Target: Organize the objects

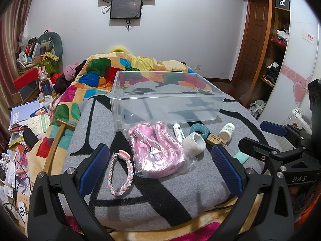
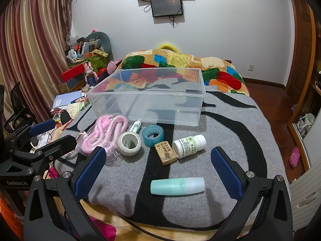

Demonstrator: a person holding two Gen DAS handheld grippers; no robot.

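- Left wrist view: clear plastic bin (image 1: 168,98) sits empty on the grey blanket (image 1: 160,190).
- Bagged pink rope (image 1: 156,146) lies just before it.
- Left gripper (image 1: 160,168) fingers wide, holding nothing.
- Right gripper (image 2: 158,172) fingers wide around the teal tube (image 2: 177,186), not touching.

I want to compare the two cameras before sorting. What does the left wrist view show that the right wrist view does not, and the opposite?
Only the left wrist view shows the braided bracelet whole, between the open fingers of the left gripper.

Only the right wrist view shows the whole green tube, lying between the open fingers of the right gripper.

Both show the clear box with nothing in it, the pink rope in its bag, the white tape roll, the blue tape roll, the eraser and the white bottle.
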